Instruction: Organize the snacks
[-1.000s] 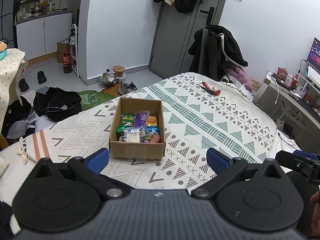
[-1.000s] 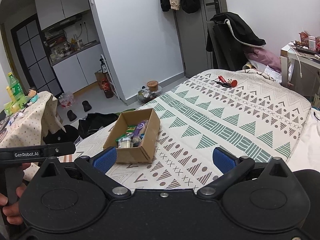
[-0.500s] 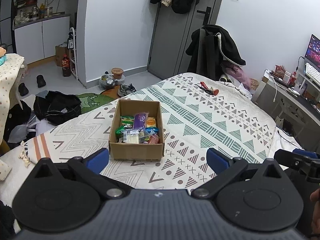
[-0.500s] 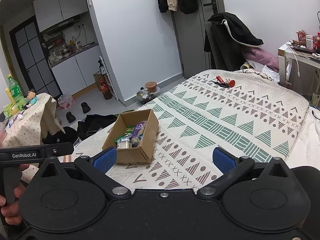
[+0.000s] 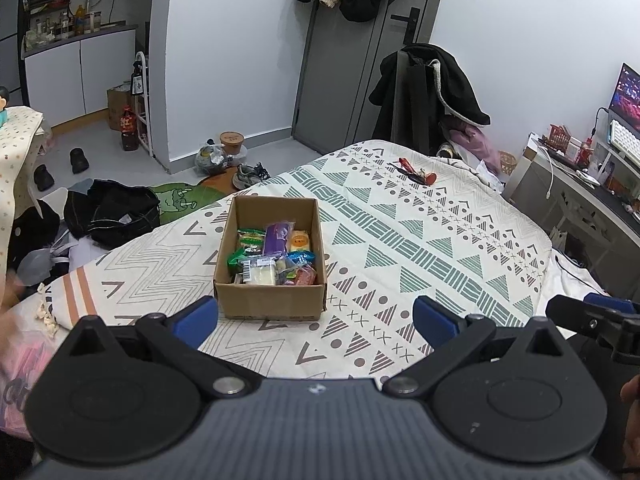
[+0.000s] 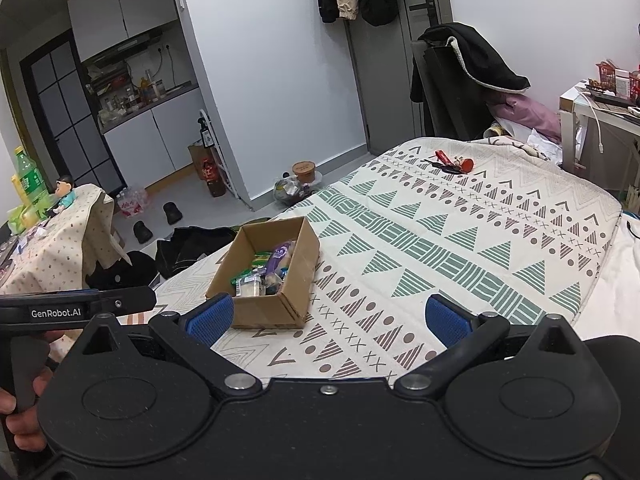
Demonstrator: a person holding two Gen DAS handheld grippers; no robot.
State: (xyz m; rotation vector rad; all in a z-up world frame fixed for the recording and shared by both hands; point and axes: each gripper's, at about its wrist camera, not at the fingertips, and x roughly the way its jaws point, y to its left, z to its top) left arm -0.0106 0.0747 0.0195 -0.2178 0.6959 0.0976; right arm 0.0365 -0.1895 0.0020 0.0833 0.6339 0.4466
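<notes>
I count one cardboard box (image 5: 272,258) on the patterned bedspread (image 5: 420,248), at twelve o'clock from my left gripper (image 5: 316,318), fingers spread wide, holding nothing. Inside are roughly eight snack packets (image 5: 272,254), including one purple (image 5: 277,236). My right gripper (image 6: 326,316) is also spread and empty, box at eleven o'clock.

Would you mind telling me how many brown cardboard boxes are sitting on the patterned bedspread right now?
1. The open brown cardboard box sits on the patterned bedspread near its left edge, filled with snack packets. Another carton stands on the floor, not the bed.
</notes>
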